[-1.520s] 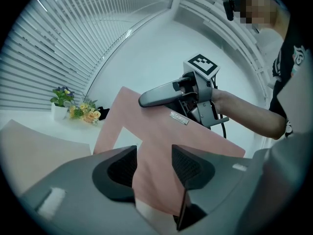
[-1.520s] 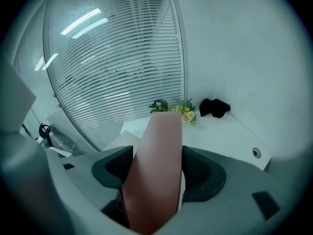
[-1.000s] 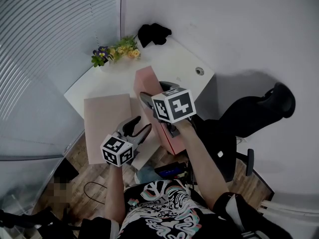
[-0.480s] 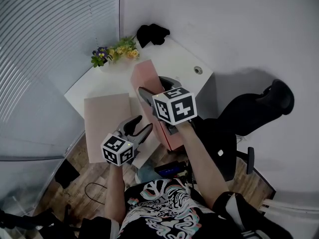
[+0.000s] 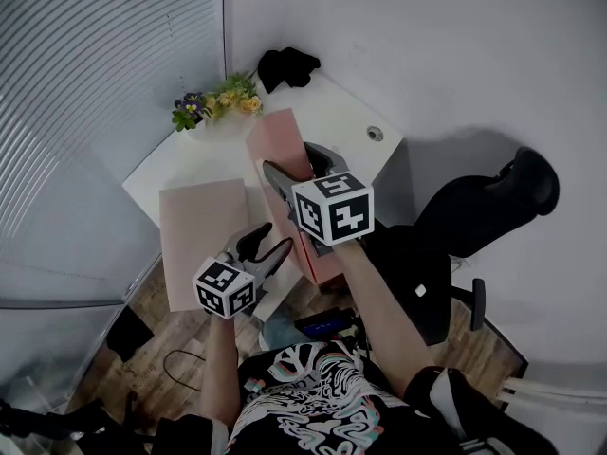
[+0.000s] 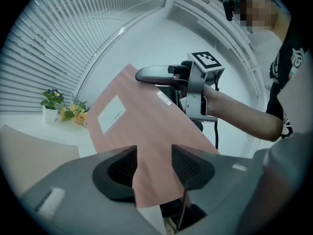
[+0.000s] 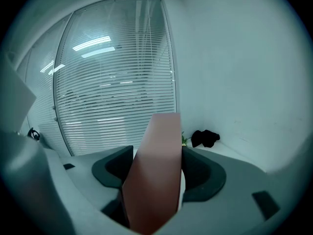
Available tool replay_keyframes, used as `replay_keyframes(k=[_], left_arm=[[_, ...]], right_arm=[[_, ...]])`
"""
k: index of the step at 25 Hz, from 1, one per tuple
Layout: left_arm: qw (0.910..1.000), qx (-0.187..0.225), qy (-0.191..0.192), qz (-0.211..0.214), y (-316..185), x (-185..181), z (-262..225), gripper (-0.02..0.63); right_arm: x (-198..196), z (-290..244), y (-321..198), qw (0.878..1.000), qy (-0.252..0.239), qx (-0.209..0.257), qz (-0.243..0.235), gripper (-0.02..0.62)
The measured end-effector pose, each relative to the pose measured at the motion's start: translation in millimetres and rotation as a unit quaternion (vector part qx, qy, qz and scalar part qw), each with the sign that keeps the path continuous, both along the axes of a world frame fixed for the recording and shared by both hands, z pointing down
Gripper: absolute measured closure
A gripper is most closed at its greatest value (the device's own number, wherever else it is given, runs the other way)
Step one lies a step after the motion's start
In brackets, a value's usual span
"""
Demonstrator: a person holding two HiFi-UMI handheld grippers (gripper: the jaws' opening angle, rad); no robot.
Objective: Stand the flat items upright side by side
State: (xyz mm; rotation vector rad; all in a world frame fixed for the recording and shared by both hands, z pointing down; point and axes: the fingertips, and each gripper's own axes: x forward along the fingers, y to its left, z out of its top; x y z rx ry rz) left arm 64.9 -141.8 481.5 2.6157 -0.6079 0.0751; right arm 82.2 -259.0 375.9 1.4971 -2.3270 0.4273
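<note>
A pink flat box (image 5: 275,145) stands tilted on edge over the white desk (image 5: 346,112), with a white label on its face (image 6: 111,113). My right gripper (image 5: 296,167) is shut on its upper part; the box fills the gap between both pads (image 7: 156,168). A second, beige flat item (image 5: 201,235) lies flat on the desk to the left. My left gripper (image 5: 268,243) hovers open beside the pink box's lower corner. In the left gripper view the box (image 6: 142,126) shows through the gap between the jaws, and I see no pad pressing on it.
A small pot of flowers (image 5: 213,102) and a black bundle (image 5: 289,64) sit at the desk's far end. A cable hole (image 5: 376,133) is near the right edge. A black office chair (image 5: 474,216) stands to the right, window blinds (image 5: 95,83) to the left.
The right gripper has lifted a little and tipped, raising the pink box's top edge so it stands steeper. The left gripper has stayed where it was.
</note>
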Motion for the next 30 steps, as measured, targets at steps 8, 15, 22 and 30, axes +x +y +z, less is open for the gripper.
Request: replay_keyframes(k=[8, 15, 22, 30], left_arm=[[0.9995, -0.014, 0.03, 0.001, 6, 2, -2, 0.402], [0.9996, -0.015, 0.023, 0.009, 15, 6, -3, 0.403], [0.9996, -0.017, 0.019, 0.012, 21, 7, -2, 0.402], [0.9998, -0.013, 0.003, 0.017, 25, 14, 1, 0.403]], right_arm=[[10, -11, 6, 0.999, -0.023, 0.044, 0.012, 0.285], [13, -21, 13, 0.995, -0.036, 0.094, 0.008, 0.285], [16, -30, 22, 0.985, -0.041, 0.168, 0.016, 0.285], [17, -31, 34, 0.98, -0.047, 0.195, 0.009, 0.284]])
